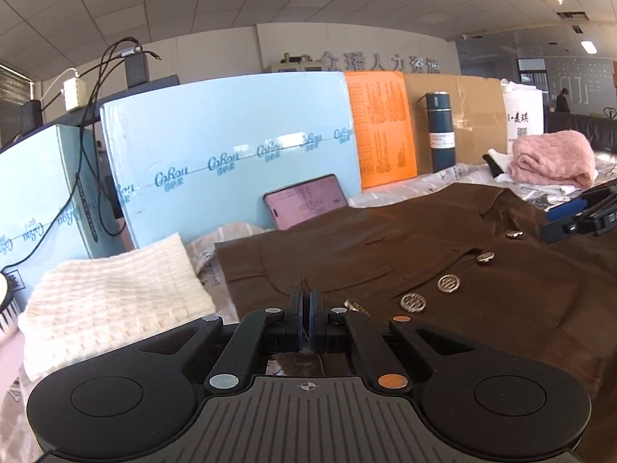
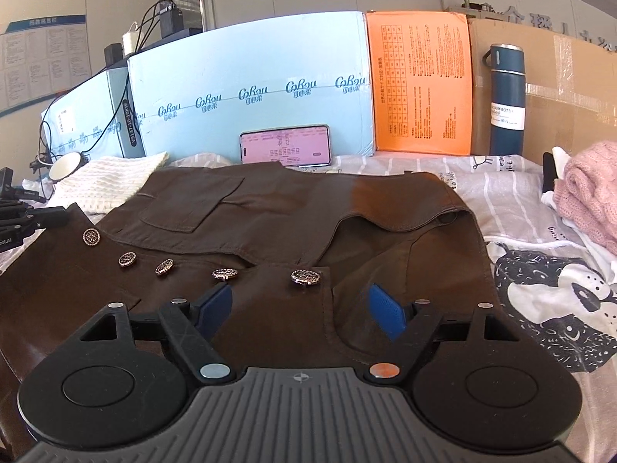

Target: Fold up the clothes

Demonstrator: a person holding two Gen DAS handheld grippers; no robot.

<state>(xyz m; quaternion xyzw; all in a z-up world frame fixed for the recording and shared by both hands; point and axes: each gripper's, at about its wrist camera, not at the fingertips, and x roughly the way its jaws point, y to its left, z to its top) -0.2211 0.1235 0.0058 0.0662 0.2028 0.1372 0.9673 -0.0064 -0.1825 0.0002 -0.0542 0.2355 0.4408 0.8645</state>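
Brown jacket (image 2: 293, 216) with a row of round metal buttons (image 2: 305, 276) lies spread flat on a surface covered by a pale striped and printed sheet (image 2: 513, 193), filling the middle of both wrist views. A chest pocket (image 2: 193, 204) shows on its upper left in the right wrist view, and the collar area is folded open toward the right. The left gripper (image 1: 307, 308) has its blue-padded jaws pressed fully together at the jacket's edge near the lowest button; a thin bit of brown cloth or thread appears to sit between the pads, though how much fabric is caught cannot be told. The right gripper (image 2: 300, 308) hovers low over the jacket with its jaws spread wide, one blue pad on each side, nothing between them but the cloth lying below; the button row sits just beyond its tips. A folded cream knitted item (image 1: 112, 301) lies to the left of the jacket, and a folded pink knitted item (image 1: 551, 158) rests on other clothes at the far right. Behind the jacket, a phone (image 2: 285, 145) with a lit pink screen leans against a light blue board (image 2: 250, 77). Next to that stand an orange printed sheet (image 2: 420, 81), a cardboard box (image 2: 559, 88) and a dark blue flask (image 2: 507, 100).
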